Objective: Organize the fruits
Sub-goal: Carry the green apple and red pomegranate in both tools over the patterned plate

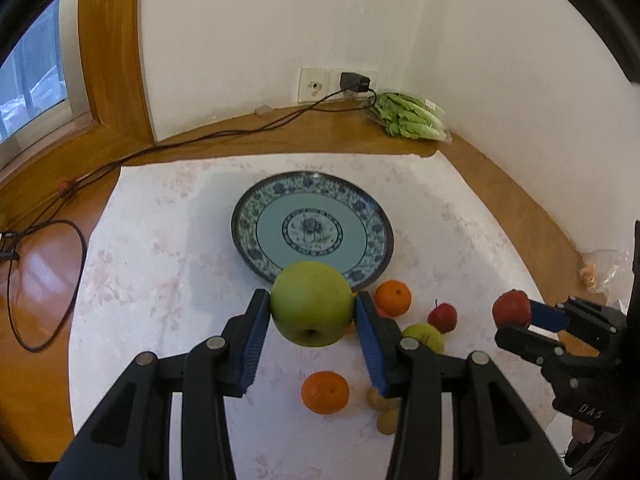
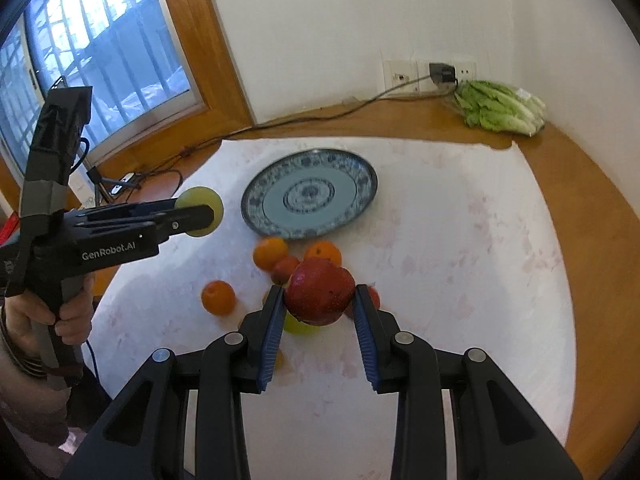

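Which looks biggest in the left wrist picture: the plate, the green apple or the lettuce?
1. plate
2. green apple, but it is held close to the camera, which makes it look bigger
3. lettuce, far away, so maybe bigger really

Green apple (image 1: 311, 304) in left claw (image 1: 312, 306), above patterned plate's (image 1: 256, 200) near rim.

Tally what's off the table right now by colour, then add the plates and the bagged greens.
Green apple: 1, in the left gripper
Red apple: 1, in the right gripper
Plate: 1
Bag of lettuce: 1
Total: 4
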Action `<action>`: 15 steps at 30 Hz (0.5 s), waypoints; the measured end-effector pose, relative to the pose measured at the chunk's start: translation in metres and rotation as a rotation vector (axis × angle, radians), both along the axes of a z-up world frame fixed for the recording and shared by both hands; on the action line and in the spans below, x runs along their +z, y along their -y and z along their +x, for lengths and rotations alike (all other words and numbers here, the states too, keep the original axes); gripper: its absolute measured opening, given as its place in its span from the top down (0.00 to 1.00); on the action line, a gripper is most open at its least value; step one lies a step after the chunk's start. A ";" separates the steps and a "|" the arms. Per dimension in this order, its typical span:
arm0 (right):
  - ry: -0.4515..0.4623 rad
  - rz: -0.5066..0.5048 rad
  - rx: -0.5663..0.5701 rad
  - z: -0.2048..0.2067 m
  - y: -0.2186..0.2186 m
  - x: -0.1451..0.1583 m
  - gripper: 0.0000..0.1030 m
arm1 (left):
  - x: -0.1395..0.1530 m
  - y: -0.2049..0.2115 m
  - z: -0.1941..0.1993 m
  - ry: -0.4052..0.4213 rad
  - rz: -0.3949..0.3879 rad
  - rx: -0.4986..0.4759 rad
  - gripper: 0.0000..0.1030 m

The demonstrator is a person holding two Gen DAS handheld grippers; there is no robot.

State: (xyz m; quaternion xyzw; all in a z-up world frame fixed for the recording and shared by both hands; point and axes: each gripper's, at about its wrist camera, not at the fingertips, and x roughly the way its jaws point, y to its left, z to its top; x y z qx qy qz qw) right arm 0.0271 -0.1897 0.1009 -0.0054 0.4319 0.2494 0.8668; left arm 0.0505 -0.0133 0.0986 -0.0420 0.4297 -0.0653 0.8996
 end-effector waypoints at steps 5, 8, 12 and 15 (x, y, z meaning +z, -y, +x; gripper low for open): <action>0.007 0.007 0.019 0.014 -0.004 0.015 0.66 | 0.012 -0.002 0.008 0.014 -0.004 0.004 0.56; 0.006 0.018 0.025 0.024 -0.005 0.024 0.66 | 0.018 -0.005 0.016 0.019 -0.005 0.014 0.56; -0.002 0.040 0.026 0.044 -0.010 0.031 0.66 | 0.023 -0.006 0.029 0.030 0.003 0.023 0.56; 0.007 0.034 0.017 0.057 -0.015 0.031 0.66 | 0.020 -0.006 0.039 0.032 0.015 0.030 0.56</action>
